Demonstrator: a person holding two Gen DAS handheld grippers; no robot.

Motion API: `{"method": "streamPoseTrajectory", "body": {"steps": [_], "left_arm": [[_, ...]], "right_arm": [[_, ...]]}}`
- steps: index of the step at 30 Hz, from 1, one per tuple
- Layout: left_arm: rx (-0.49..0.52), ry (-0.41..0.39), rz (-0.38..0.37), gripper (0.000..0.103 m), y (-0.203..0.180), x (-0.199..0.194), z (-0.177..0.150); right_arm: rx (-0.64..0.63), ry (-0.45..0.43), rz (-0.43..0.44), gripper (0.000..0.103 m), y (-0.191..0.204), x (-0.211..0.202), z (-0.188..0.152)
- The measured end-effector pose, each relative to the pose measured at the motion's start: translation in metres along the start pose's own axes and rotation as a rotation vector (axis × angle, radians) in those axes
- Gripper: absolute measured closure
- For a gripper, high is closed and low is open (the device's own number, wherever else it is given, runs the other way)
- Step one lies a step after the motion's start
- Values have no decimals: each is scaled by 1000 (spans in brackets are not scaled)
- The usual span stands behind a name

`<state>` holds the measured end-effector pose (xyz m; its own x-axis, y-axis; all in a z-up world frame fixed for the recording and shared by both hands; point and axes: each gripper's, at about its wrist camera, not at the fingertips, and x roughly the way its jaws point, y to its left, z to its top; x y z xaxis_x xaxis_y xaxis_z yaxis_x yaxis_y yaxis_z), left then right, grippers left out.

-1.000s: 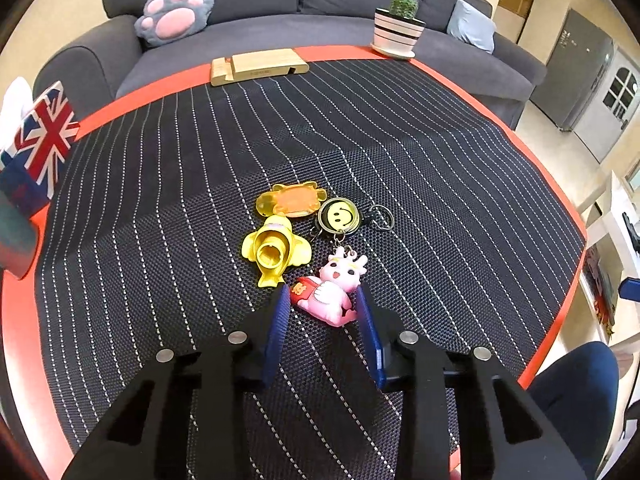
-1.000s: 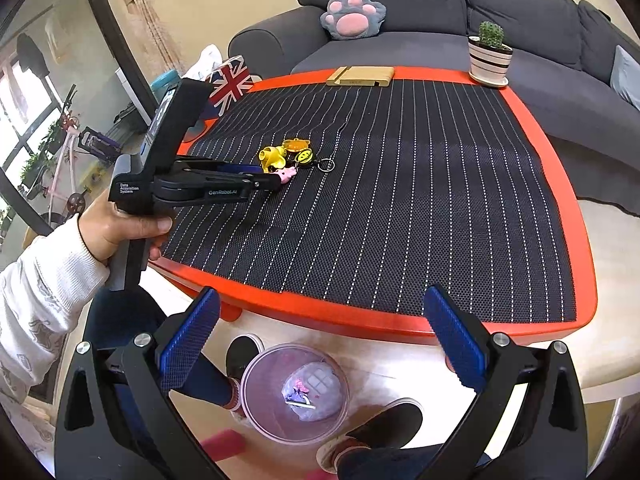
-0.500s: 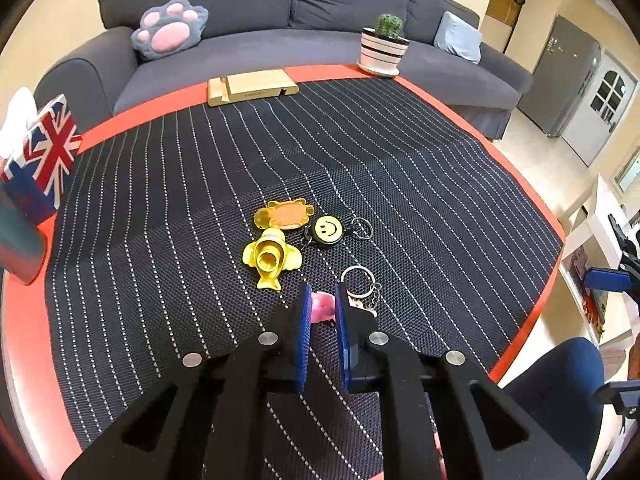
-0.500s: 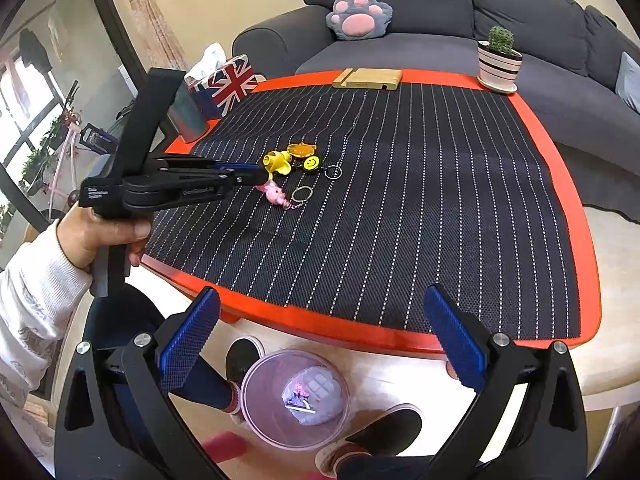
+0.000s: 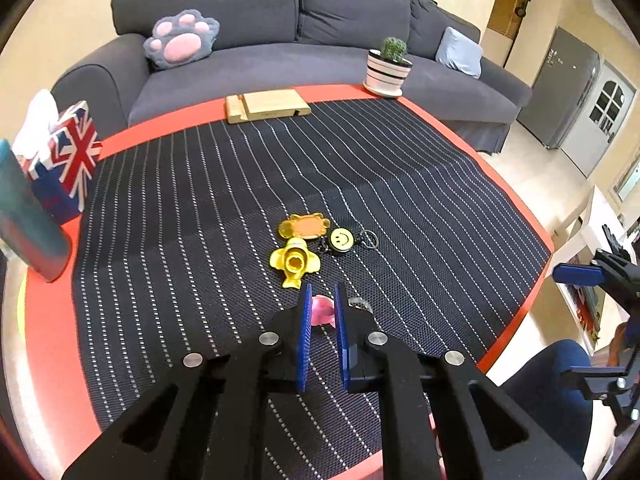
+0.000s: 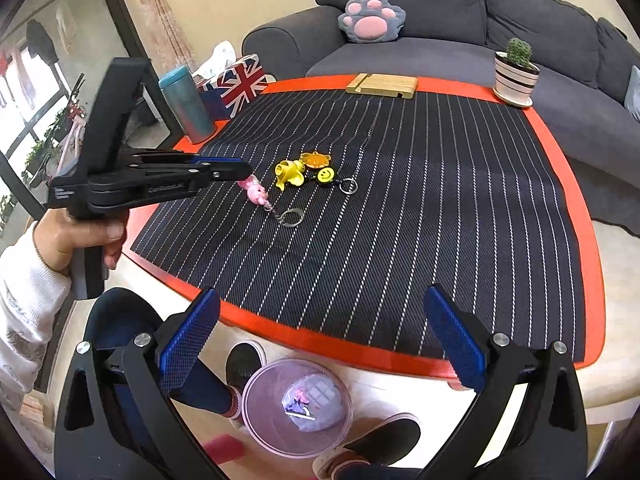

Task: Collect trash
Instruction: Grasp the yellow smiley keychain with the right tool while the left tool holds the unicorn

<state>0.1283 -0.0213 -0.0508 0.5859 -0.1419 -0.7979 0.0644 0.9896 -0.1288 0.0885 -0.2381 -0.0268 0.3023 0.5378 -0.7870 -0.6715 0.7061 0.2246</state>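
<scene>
Since a second ago, my left jaws (image 5: 321, 312) clamp the pink toy (image 6: 254, 191), lifting it off the desk (image 6: 472, 216), keyring (image 6: 291, 217) dangling; right jaws (image 6: 320, 344) gape wide.

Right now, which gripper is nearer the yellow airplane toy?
Left. The left gripper, shut on the pink keychain, hangs just beside the yellow airplane toy; the right gripper stays off the table's near edge.

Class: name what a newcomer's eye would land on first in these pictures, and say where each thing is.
The left tongs grip a pink figure keychain, its ring dangling over the striped mat. Beside it lies a bright yellow cluster of keychains. Below the table edge sits a round bin.
</scene>
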Motion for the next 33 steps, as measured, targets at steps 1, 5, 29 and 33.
{"method": "streamPoseTrajectory", "body": {"steps": [1, 5, 29, 33], "left_arm": [[-4, -4, 4, 92, 2, -4, 1], [-13, -17, 12, 92, 7, -15, 4], [-49, -45, 17, 92, 28, -32, 6], [-55, -40, 14, 92, 32, -29, 5]], "right_arm": [[-7, 1, 3, 3, 1, 3, 4], [-30, 7, 6, 3, 4, 12, 15], [-302, 139, -13, 17, 12, 129, 95], [-344, 175, -26, 28, 11, 150, 99]]}}
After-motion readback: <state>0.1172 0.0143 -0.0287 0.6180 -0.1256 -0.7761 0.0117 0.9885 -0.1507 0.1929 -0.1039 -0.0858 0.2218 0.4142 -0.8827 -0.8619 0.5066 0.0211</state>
